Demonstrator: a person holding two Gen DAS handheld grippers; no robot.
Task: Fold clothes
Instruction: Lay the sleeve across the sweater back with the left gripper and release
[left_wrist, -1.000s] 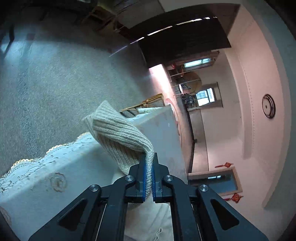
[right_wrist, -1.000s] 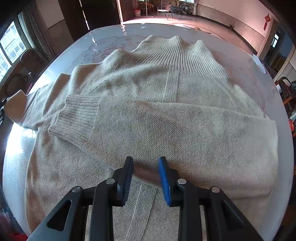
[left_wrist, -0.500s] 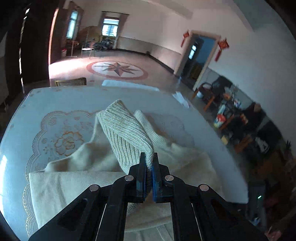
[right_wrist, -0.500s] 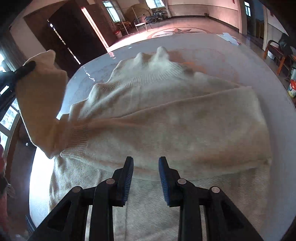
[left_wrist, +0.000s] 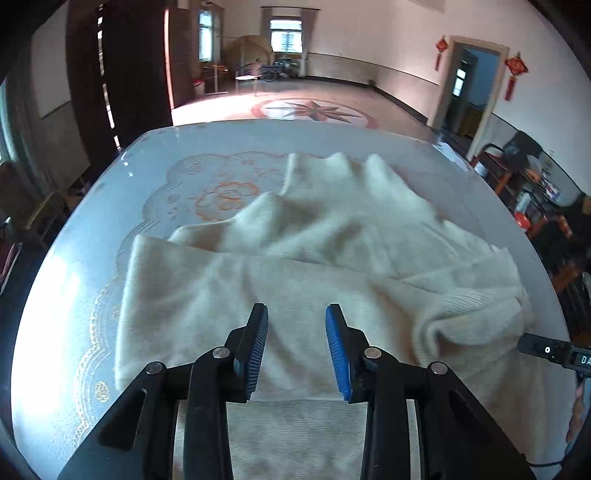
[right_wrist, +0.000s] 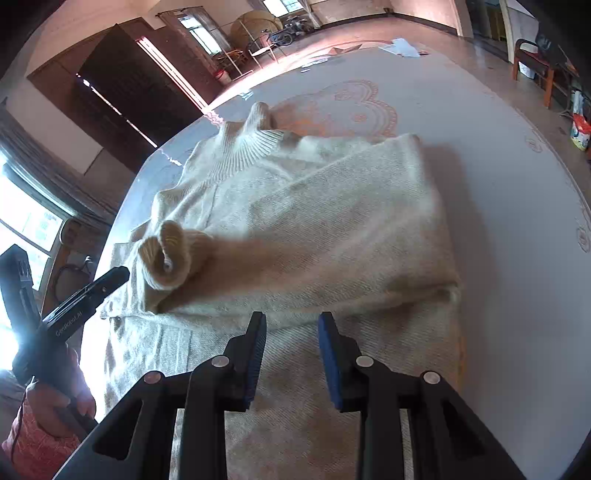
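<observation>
A cream knit sweater (left_wrist: 295, 258) lies on a round table (left_wrist: 74, 295), with its sleeves folded across its body and its ribbed collar (right_wrist: 251, 144) at the far side. My left gripper (left_wrist: 296, 314) hovers over the sweater's lower body. Its jaws are opening and nothing is between them. A curled ribbed cuff (right_wrist: 166, 258) rests loose on the sweater, just beyond the left gripper's fingertips (right_wrist: 118, 273) in the right wrist view. My right gripper (right_wrist: 291, 319) is open above the folded sleeve's edge and holds nothing.
The table (right_wrist: 498, 184) has a glossy top over a patterned lace cloth. Papers (right_wrist: 404, 48) lie at its far edge. A hand in a red patterned sleeve (right_wrist: 40, 417) holds the left gripper. Chairs and furniture stand around the room's walls.
The left gripper swung the sleeve cuff across over the sweater, then opened and let it go. The cuff now lies on the body. The right gripper stayed open and shifted slightly.
</observation>
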